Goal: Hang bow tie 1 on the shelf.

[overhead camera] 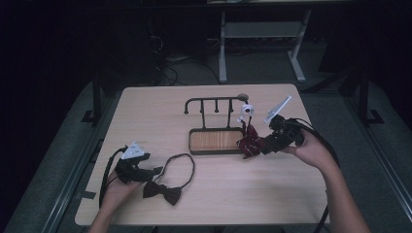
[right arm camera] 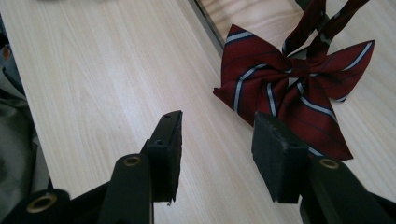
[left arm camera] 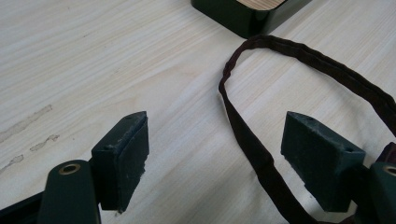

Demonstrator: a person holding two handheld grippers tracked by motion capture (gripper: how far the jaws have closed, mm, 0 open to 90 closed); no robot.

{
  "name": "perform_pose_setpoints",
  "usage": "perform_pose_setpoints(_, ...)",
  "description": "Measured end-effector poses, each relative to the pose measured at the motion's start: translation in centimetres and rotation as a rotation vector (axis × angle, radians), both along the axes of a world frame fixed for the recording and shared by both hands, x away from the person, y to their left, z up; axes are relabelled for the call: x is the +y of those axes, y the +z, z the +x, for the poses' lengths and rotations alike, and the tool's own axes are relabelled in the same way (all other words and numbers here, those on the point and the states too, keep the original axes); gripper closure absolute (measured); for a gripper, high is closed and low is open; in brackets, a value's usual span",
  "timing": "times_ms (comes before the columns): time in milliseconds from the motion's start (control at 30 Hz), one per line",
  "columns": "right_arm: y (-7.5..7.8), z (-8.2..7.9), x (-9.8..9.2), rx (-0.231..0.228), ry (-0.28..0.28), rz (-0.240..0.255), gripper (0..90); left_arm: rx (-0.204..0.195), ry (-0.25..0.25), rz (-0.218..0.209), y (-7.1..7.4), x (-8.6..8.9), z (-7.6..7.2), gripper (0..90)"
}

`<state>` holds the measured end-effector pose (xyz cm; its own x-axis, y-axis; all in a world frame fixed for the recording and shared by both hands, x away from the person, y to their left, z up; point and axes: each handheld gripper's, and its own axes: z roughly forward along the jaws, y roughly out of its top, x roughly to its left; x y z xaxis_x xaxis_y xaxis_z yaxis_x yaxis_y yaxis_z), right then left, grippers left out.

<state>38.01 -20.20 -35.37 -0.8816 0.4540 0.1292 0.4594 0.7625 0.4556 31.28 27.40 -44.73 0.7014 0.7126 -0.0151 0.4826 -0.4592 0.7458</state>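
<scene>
A dark brown bow tie (overhead camera: 163,192) lies flat near the table's front, its strap (overhead camera: 180,164) looped toward the rack. My left gripper (overhead camera: 154,171) sits just left of it, open. In the left gripper view the strap (left arm camera: 247,140) runs between the open jaws (left arm camera: 215,127) without touching them. A red striped bow tie (overhead camera: 250,141) rests at the right end of the rack's wooden base (overhead camera: 216,141), its straps rising to a white piece (overhead camera: 247,110) by the rack. My right gripper (overhead camera: 266,145) is open beside it. In the right gripper view the red tie (right arm camera: 289,79) lies just past the empty jaws (right arm camera: 219,122).
A black rack with a hooked top bar (overhead camera: 214,101) stands over the base at the table's middle. Its dark corner (left arm camera: 247,16) appears in the left gripper view. Bare tabletop (overhead camera: 145,116) lies to the left and behind. A desk frame (overhead camera: 222,48) stands on the floor beyond.
</scene>
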Motion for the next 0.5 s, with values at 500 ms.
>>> perform_pose_setpoints(500, -2.6, -1.4, -0.6, 0.011, -0.009, 0.025, 49.7, 0.007, 0.004, 0.010, -0.1, -0.2, 0.0, 23.5)
